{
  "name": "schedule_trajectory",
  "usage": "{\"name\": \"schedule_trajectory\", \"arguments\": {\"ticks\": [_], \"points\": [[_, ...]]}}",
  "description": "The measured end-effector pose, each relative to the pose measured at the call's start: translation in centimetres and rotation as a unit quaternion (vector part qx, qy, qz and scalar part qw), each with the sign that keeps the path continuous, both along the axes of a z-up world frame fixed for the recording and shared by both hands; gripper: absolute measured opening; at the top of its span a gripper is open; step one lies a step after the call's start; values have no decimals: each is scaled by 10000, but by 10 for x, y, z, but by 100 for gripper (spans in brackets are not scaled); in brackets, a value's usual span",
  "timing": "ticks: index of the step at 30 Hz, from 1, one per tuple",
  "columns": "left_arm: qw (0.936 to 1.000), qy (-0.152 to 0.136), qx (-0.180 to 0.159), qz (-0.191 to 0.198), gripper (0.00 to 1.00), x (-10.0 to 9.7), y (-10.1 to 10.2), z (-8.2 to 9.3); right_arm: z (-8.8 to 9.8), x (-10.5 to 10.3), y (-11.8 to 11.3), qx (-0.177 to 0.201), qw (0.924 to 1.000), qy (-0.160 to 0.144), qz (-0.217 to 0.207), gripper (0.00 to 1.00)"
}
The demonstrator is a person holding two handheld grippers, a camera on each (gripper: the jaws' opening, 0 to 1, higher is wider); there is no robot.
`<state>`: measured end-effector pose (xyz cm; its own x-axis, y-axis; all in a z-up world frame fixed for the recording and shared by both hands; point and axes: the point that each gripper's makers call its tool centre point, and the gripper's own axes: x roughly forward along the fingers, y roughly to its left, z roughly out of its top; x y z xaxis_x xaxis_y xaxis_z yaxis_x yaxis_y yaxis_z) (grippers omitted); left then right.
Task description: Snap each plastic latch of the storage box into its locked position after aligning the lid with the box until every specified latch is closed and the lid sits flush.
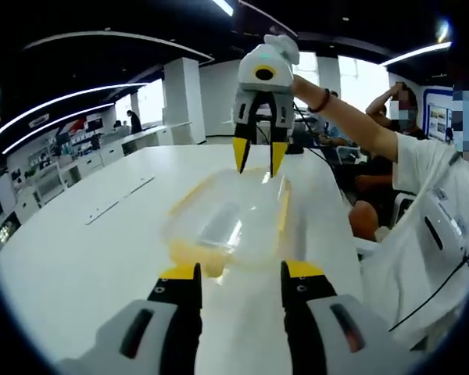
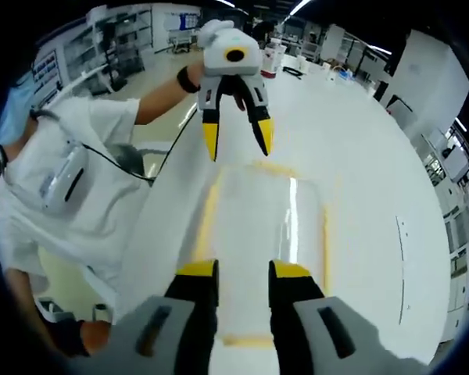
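Clear box (image 1: 230, 223) w/ yellow trim, lid (image 2: 266, 226) on.

We cannot make out any latch on the storage box (image 1: 227, 223); its clear walls wash into the white table (image 1: 78, 258), and whether the lid (image 2: 270, 211) sits flush cannot be told; in the right gripper view the box's near end is hidden behind the right gripper (image 2: 244, 273), whose body is cut off by the lower edge; the left gripper (image 1: 238, 277) likewise covers the box's near rim; the person (image 2: 55, 187) beside the box is cut at the edge; shelves beyond the box are too small to read.
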<state>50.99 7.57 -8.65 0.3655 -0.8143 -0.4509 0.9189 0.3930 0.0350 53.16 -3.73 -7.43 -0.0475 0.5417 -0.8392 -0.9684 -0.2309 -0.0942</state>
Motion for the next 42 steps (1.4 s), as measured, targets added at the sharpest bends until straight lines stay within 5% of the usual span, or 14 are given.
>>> {"name": "schedule_trajectory", "arguments": {"ticks": [4, 17, 28, 31, 35, 42], "points": [[9992, -142, -253, 260, 46, -5, -5, 4, 0, -2, 4, -236, 9995, -129, 166, 0], [9925, -330, -829, 839, 67, -6, -23, 9, -12, 1, 24, -659, 9963, -459, 305, 0], [9846, -320, -1184, 1247, 78, 1, -34, 4, -22, -1, 22, -826, 9953, -410, 310, 0], [9807, -452, -1240, 1442, 83, 3, -39, 4, -23, 0, 22, -828, 9953, -414, 289, 0], [9798, -848, -815, 1616, 93, 6, -48, -7, -23, 0, 22, -769, 9960, -397, 239, 0], [9734, -723, -1126, 1859, 91, 17, -51, 4, -23, 0, 23, -728, 9961, -451, 219, 0]]}}
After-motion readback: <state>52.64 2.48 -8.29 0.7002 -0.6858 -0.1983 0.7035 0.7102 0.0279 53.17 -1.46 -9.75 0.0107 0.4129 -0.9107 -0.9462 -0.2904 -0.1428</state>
